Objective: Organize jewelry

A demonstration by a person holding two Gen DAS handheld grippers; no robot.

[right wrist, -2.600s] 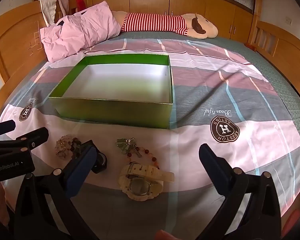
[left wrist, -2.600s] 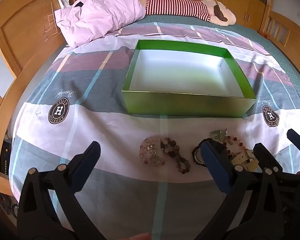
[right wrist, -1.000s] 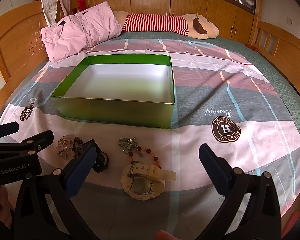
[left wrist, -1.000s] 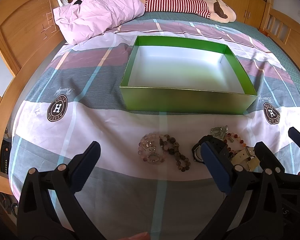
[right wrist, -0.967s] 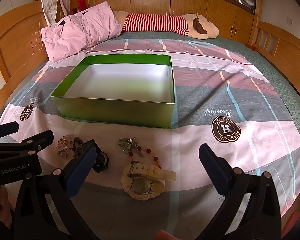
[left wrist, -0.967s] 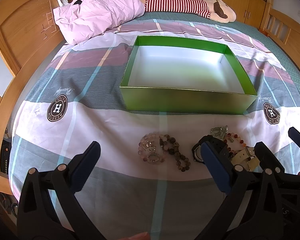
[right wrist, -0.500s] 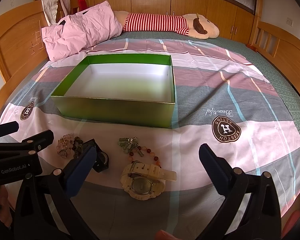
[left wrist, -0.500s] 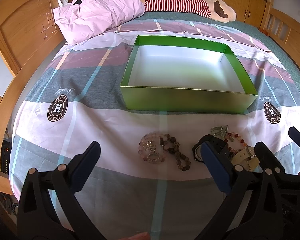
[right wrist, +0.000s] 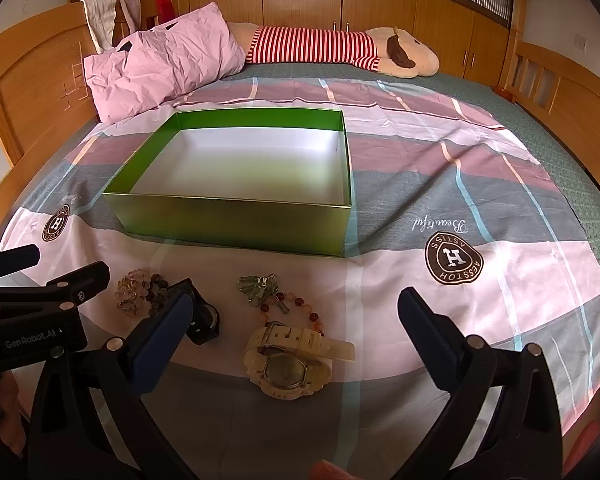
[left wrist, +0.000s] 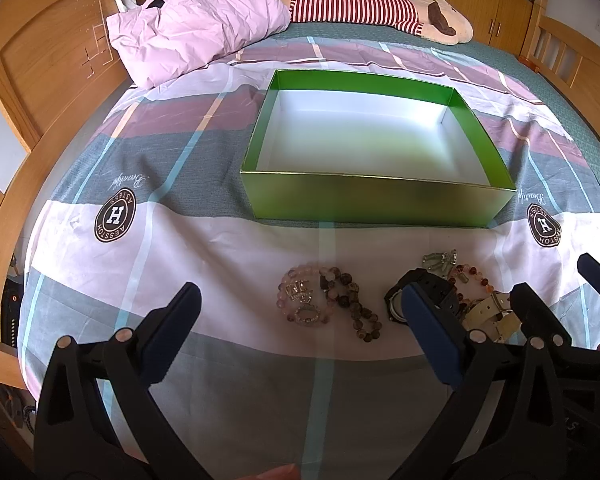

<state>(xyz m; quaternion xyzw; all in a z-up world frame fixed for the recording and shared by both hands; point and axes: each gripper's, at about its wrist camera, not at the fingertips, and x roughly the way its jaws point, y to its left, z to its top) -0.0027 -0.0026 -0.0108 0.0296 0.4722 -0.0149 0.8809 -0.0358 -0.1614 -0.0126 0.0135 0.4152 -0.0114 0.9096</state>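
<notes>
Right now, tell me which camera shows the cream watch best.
The right wrist view: the cream watch lies whole, face and strap clear. The left wrist view shows only bits of its strap behind a gripper finger.

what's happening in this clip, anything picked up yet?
Nothing picked up yet. A person holds two claws low over a bed, both open and empty. The left claw faces the pale and dark bead bracelets; the right claw faces the cream watch. A black watch, partly hidden behind a claw finger, and a red bead bracelet with green charms also lie on the sheet. The green box beyond them holds nothing.
</notes>
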